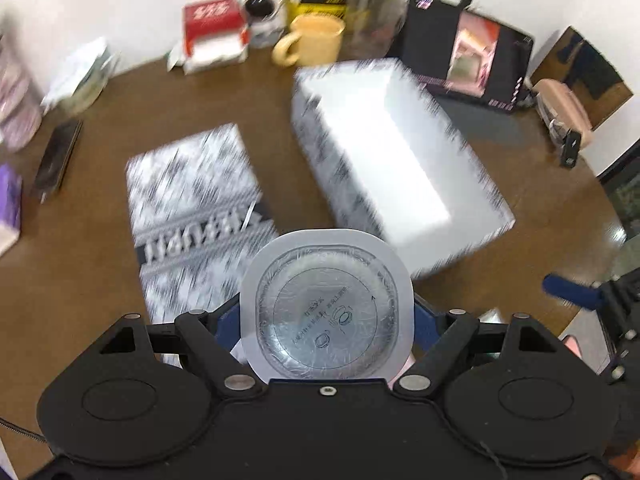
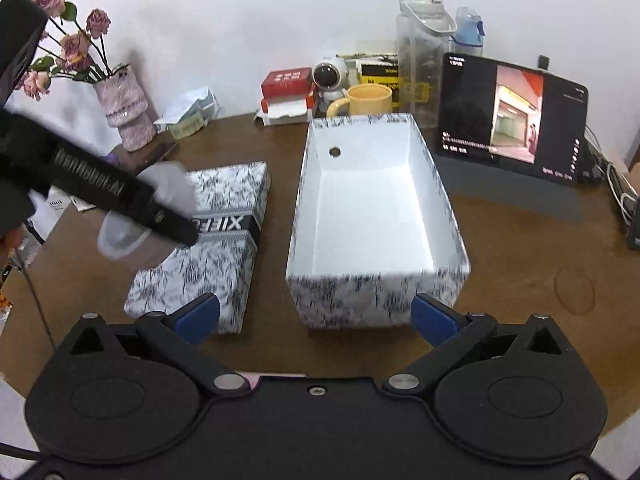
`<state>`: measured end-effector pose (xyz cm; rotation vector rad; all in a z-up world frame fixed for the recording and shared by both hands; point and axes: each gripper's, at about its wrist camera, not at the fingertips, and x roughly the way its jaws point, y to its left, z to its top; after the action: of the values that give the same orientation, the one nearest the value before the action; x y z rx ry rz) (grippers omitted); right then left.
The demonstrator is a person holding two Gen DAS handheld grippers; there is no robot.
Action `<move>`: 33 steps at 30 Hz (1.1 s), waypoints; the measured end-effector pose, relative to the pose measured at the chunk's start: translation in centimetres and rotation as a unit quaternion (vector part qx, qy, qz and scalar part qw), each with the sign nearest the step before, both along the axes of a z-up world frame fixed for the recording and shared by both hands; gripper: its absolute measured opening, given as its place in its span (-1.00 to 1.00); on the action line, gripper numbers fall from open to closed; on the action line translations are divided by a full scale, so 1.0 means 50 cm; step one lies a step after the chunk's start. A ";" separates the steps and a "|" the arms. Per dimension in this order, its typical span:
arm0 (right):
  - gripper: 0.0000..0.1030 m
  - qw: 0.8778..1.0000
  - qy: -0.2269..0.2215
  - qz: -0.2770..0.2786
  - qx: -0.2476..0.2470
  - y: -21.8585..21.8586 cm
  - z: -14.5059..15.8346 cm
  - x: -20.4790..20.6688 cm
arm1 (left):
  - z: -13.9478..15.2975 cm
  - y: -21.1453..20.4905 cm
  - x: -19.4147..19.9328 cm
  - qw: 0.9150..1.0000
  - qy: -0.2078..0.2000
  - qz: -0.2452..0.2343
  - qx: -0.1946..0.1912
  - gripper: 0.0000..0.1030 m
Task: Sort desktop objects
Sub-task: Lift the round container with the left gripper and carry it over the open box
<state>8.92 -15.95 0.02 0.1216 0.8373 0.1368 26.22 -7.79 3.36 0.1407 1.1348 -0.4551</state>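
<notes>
My left gripper (image 1: pixel 326 318) is shut on a white rounded-square blister pack (image 1: pixel 326 280) with a clear dome, held above the brown desk. Ahead of it lie the patterned box lid (image 1: pixel 192 200) on the left and the open white box (image 1: pixel 392 160) on the right, both blurred. In the right wrist view the open box (image 2: pixel 376 200) is empty inside, and the lid (image 2: pixel 216 248) lies left of it. The blister pack (image 2: pixel 168 188) hovers over the lid. My right gripper (image 2: pixel 316 316) stands open at the box's near wall, holding nothing.
Along the wall stand a vase of pink roses (image 2: pixel 124 108), a red-and-white box (image 2: pixel 286 92), an astronaut figure (image 2: pixel 330 76), a yellow mug (image 2: pixel 368 100), clear bottles (image 2: pixel 420 60) and a lit tablet (image 2: pixel 512 120). Cables (image 2: pixel 616 184) lie at the right edge.
</notes>
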 end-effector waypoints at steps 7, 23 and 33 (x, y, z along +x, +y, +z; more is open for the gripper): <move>1.00 1.000 -0.010 0.022 0.010 -0.054 0.014 0.092 | 0.043 -0.126 0.109 0.999 -0.034 -0.020 0.011 0.55; 1.00 0.998 0.024 0.047 0.035 -0.157 -0.052 0.258 | -0.129 -0.348 0.350 0.996 0.019 -0.005 0.092 0.55; 1.00 0.995 0.048 0.062 0.061 -0.179 -0.104 0.283 | -0.218 -0.378 0.399 0.991 0.038 -0.003 0.127 0.55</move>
<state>23.09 -24.88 -5.17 0.1928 0.9323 0.3006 46.20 -26.69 -7.54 0.3506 1.2647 -0.3220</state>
